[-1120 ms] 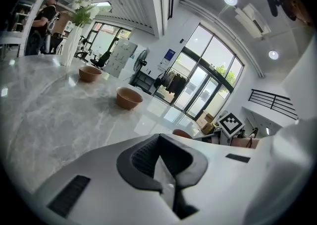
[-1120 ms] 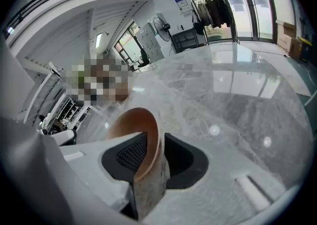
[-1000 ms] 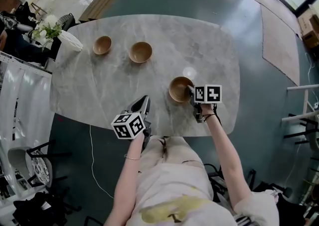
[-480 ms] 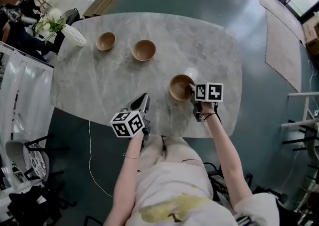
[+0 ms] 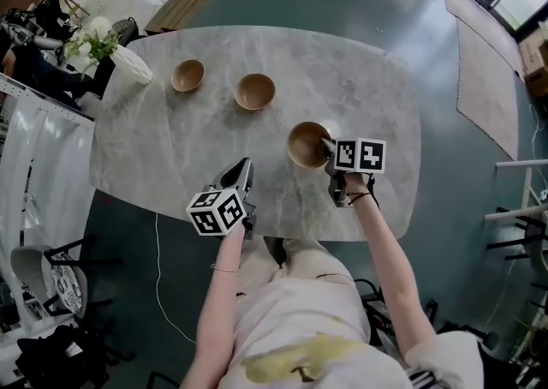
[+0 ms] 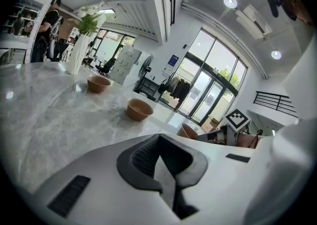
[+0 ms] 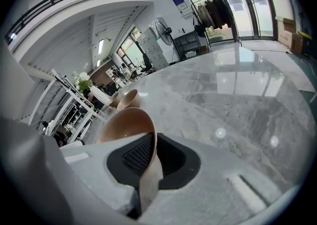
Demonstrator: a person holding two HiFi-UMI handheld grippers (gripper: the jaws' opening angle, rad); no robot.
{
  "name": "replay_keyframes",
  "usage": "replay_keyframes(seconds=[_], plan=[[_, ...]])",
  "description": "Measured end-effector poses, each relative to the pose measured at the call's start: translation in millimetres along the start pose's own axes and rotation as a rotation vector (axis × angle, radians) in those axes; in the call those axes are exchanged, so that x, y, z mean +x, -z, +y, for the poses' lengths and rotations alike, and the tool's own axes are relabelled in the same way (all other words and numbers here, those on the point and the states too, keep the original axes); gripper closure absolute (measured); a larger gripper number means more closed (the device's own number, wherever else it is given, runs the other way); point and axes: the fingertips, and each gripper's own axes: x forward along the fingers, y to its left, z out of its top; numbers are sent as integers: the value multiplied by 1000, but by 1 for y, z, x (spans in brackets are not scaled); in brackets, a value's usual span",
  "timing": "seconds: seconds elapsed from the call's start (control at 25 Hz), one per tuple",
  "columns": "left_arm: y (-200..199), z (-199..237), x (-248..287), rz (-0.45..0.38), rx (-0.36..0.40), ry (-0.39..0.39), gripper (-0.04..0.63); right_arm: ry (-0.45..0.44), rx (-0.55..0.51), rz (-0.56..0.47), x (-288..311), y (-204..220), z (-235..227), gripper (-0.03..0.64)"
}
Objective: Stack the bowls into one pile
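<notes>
Near wooden bowl (image 5: pixel 306 144) is clamped by its rim in the right gripper (image 5: pixel 326 149), whose jaws have just been closed onto it, at the near right of the marble table (image 5: pixel 171 147). Left gripper (image 5: pixel 244 166) is held over the near edge, jaws pressed together on nothing. Middle wooden bowl (image 5: pixel 255 91) and far wooden bowl (image 5: pixel 187 75) are seen further back left, apart from each other.
</notes>
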Motion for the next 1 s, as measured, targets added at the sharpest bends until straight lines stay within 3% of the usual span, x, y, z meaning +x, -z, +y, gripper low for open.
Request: replay_keyframes(seconds=[1.0], plan=[[-86, 110, 14, 97, 81, 171, 596, 73, 180, -232, 67, -70, 94, 592]])
